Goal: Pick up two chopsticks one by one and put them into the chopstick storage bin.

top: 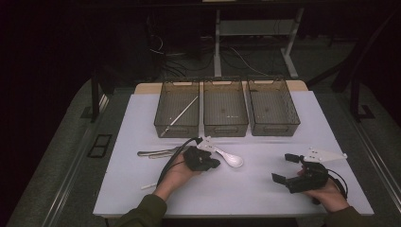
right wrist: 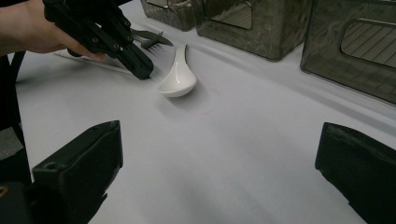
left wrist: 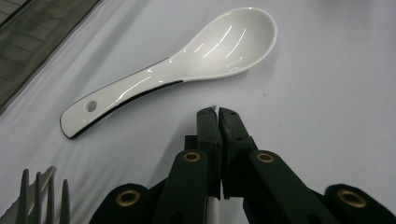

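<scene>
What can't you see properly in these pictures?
- Fork: left gripper view, cut off by the bottom edge; its prongs show.
- Thin white stick: high view, too small to tell what it is.
- Right hand-held gripper: right gripper view, its open jaws run off the edges.
- Left hand-held gripper: shut; whether the white bit between its jaws is gripped is unclear.

The room is dim, the far side almost black. A white tabletop (top: 283, 189) takes what light there is, with a strip of pale wood at its far edge. Grey floor (top: 71, 156) surrounds it. Beyond stands a desk on white legs (top: 217, 42), with dark cables (top: 179, 61) tangled on the floor beneath. Black frame posts (top: 96, 94) rise at left and right.
</scene>
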The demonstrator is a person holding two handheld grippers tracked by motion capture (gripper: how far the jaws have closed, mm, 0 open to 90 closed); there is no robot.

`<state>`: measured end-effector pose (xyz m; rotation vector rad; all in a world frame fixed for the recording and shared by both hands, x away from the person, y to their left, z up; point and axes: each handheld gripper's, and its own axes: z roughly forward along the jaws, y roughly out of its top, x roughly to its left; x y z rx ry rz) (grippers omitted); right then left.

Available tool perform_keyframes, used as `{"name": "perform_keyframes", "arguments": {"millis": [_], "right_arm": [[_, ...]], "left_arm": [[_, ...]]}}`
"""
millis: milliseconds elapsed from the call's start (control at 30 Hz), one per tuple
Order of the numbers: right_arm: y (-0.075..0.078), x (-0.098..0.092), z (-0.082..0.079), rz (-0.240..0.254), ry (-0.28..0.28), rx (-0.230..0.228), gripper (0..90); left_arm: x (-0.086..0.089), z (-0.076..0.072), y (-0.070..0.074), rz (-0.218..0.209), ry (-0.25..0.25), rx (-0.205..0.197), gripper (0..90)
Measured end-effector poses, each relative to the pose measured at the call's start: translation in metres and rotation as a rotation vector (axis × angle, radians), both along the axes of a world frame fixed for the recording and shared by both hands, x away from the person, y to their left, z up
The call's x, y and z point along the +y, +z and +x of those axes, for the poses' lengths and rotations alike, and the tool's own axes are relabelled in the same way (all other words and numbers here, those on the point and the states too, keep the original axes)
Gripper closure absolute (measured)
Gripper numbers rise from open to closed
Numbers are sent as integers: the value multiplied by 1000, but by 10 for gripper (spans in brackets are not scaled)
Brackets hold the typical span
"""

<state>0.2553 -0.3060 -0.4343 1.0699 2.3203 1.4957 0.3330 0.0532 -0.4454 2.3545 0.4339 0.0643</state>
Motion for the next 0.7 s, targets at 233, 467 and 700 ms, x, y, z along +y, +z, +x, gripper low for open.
{"name": "perform_keyframes", "arguments": {"millis": [233, 467, 700], "right_arm": [[0, 0, -1, 0, 0, 0, 8], [0, 0, -1, 2, 0, -1, 8], [0, -1, -1, 0, -3, 0, 8]], "left_arm": [[5, -4, 7, -33, 22, -18, 798], [39, -21, 18, -43, 77, -46, 658], [87, -37, 25, -69, 136, -43, 596]]}}
